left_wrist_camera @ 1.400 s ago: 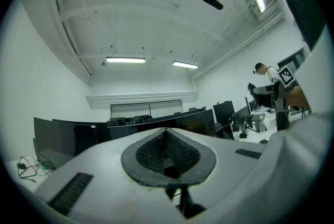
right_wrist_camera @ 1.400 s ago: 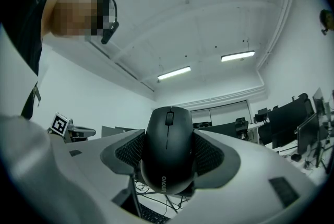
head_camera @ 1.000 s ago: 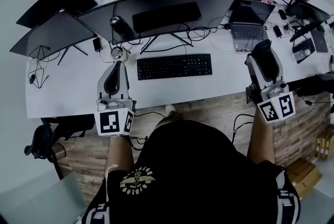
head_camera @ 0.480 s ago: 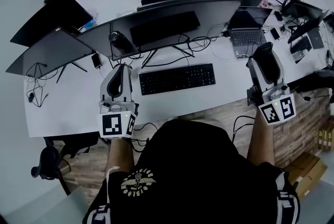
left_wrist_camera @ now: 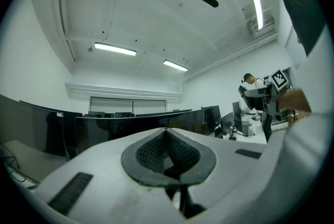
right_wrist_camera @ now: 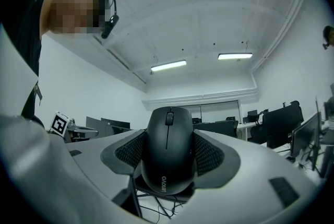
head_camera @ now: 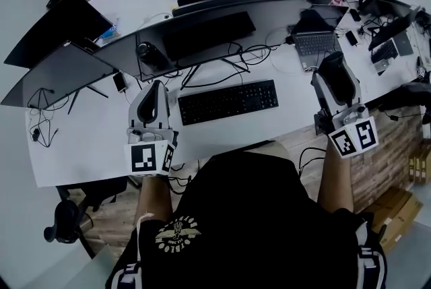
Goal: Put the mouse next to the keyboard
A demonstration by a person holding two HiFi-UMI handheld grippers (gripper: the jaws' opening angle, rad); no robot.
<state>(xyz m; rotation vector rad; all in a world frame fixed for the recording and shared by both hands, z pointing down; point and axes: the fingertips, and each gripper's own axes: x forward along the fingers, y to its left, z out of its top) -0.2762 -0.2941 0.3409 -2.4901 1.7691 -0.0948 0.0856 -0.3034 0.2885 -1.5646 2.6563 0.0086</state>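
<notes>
A black keyboard (head_camera: pixel 227 102) lies on the white desk (head_camera: pixel 87 139) in front of the monitors. My right gripper (head_camera: pixel 335 69) hovers to the keyboard's right, over the desk's near edge, and is shut on a black mouse (head_camera: pixel 339 80). In the right gripper view the mouse (right_wrist_camera: pixel 168 157) sits upright between the dark pads (right_wrist_camera: pixel 211 157), buttons facing the camera, with my right gripper (right_wrist_camera: pixel 168 152) pointing upward toward the ceiling. My left gripper (head_camera: pixel 154 89) hangs just left of the keyboard. Its pads (left_wrist_camera: pixel 151 152) are pressed together with nothing between them, so the left gripper (left_wrist_camera: pixel 167 150) is shut.
Wide dark monitors (head_camera: pixel 222 18) stand behind the keyboard, with cables (head_camera: pixel 236 55) under them. A laptop (head_camera: pixel 316 48) sits at the right rear, a phone (head_camera: pixel 120 82) and a dark bottle (head_camera: pixel 145 52) at the left. The desk's front edge (head_camera: pixel 229 143) runs just before me.
Both grippers sit slightly closer to the keyboard in the head view than a second ago. The right one still holds the mouse and the left stays shut.
</notes>
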